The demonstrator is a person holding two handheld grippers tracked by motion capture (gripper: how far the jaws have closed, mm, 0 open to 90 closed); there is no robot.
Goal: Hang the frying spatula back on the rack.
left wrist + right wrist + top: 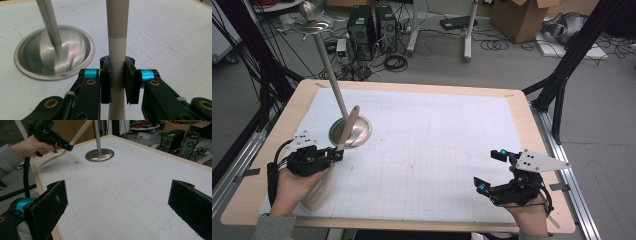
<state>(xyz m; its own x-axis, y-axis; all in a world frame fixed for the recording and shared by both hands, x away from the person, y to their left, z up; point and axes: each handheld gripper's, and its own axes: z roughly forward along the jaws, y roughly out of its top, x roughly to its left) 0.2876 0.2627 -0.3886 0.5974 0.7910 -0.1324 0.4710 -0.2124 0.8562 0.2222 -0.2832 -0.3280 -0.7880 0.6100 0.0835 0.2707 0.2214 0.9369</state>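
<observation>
Left: the left gripper [334,154], held in the person's left hand [292,186], has its jaws pinched on the shaft of a long beige spatula [117,45]. In the left gripper view the two black pads press on opposite sides of the handle, well below the line where its colour changes. In the high view the spatula is lifted off the counter [277,130] and tilted, its narrow end reaching over the rim of the metal stand base [359,132] and its broad end low near the person's wrist. From the base a slim metal pole [329,65] rises to a small top piece [308,10] whose form cannot be told.

Centre: the white gridded mat [432,150] is bare.

Right: the right gripper [492,172] is well apart from the stand, with its jaws spread wide and nothing between them, as the right gripper view confirms.

Step in hand, as judged: carrying the spatula to the stand, probably to hang or rest it there. The next move calls for raising the spatula toward the top of the pole without knocking the pole. The right gripper could steady the base or pole.
</observation>
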